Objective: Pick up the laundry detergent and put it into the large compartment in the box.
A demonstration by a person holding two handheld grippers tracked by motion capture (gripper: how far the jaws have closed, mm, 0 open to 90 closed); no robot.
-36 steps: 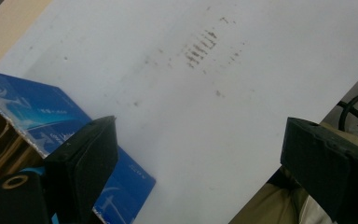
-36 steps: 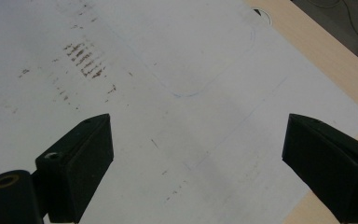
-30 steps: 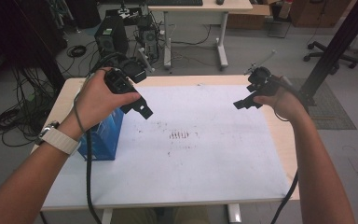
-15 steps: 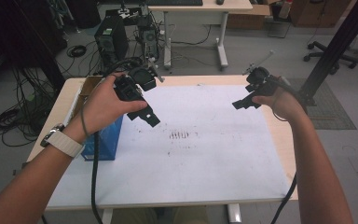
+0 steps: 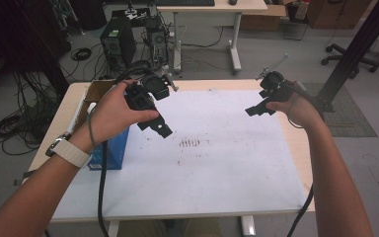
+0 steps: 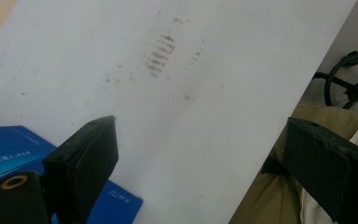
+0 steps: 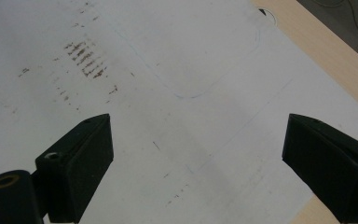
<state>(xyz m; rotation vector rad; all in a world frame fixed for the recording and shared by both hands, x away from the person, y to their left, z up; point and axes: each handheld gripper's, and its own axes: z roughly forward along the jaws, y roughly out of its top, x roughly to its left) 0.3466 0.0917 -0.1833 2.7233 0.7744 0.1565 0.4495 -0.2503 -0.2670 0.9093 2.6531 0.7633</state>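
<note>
Left gripper [image 5: 153, 126]: fingers spread, empty, above white paper sheet [image 5: 202, 168] on the tabletop; blue rectangular cardboard box [image 5: 111, 148] just beside, at sheet's left edge. Right gripper [image 5: 259, 109]: fingers spread, empty, over bare sheet.

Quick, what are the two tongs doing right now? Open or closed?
Left tongs: open, holding nothing, above the white sheet near the blue box.
Right tongs: open, holding nothing, above the sheet.
</note>
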